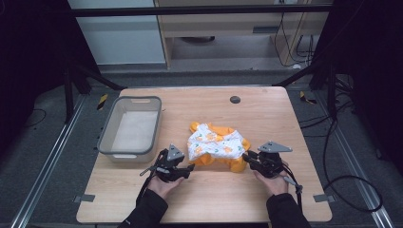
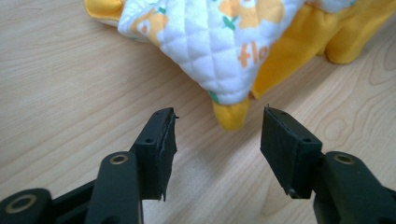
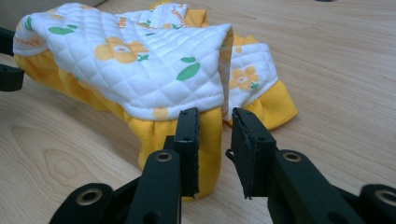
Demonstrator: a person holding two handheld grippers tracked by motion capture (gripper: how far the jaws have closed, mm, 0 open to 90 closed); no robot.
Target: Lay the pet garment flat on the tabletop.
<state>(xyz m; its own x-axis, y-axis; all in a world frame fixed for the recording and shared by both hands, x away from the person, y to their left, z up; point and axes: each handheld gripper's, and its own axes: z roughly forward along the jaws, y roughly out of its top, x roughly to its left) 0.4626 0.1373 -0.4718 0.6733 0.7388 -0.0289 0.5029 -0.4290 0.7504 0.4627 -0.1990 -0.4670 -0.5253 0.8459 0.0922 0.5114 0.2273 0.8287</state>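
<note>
Two hand-held grippers work at a light wooden table [image 1: 266,199], one at each side of a crumpled garment. At the left of the high view, a grey rectangular tub [image 1: 129,127] sits on the table's left half, well apart from the garment. Just right of the tub's lower corner, in the lower centre-left of the frame, the left gripper [image 1: 189,167] rests in the person's left hand [image 1: 161,185], its tips pointing right toward the cloth. In the left gripper view, this left gripper [image 2: 218,135] has its jaws spread wide with nothing between them; a yellow corner of the garment [image 2: 224,42] lies just beyond the tips, apart from both. The garment [image 1: 216,146], quilted white fabric with an orange flower print over yellow cloth, lies bunched at the centre of the table. At its lower right edge, the right gripper [image 1: 248,157] is held in the right hand [image 1: 275,183], tips pointing left. In the right gripper view, the right gripper [image 3: 215,135] stands partly open, with a narrow gap; a yellow fold of the garment [image 3: 140,60] hangs at the left jaw, touching it, but is not clamped. Near the table's far edge, upper centre-right, sits a small dark round disc [image 1: 235,99].
</note>
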